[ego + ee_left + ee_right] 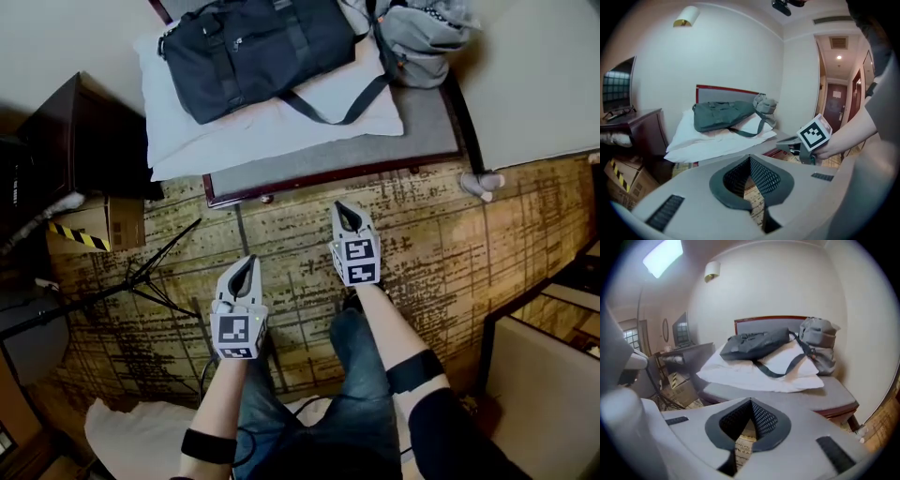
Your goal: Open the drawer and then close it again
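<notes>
Task state: not started, judging from the present layout. No drawer front identifiable in any view, no handle, no pulled-out box. Likeliest host: dark cabinet [84, 131] at upper left of head view, also at left edge of left gripper view under a screen [618, 86]. Drawer on it not confirmable. Opening and closing both left to do.

Left gripper [242, 272]: held in free air at lower centre-left of head view, above patterned carpet [441, 244]. Jaws closed tip to tip, nothing between, only carpet visible through the slot behind the tips. Right gripper [349, 217]: centre of frame, slightly higher in the picture, also in free air. Jaws likewise pressed together, empty. Neither touching anything.

Edges and room:
- Bed [375, 141] across top of frame, dark red frame edge just above the right gripper tip in the picture.
- White pillow [281, 127], black duffel bag [253, 47] and grey backpack [422, 33] on top of it.
- Cardboard box [103, 225] with striped tape at left, beside the cabinet.
- Tripod [150, 277] legs spread over carpet at left, one leg ending near the left gripper. Probable snag risk for any sweep toward the cabinet.
- Pale panel with dark frame [544, 384] at lower right.
- Open carpet widest at right-centre, between bed edge and panel.
- Own legs [366, 403] directly below both grippers in the frame.

Next, by judgement: locate drawer first, then part jaws before approach to a handle.
</notes>
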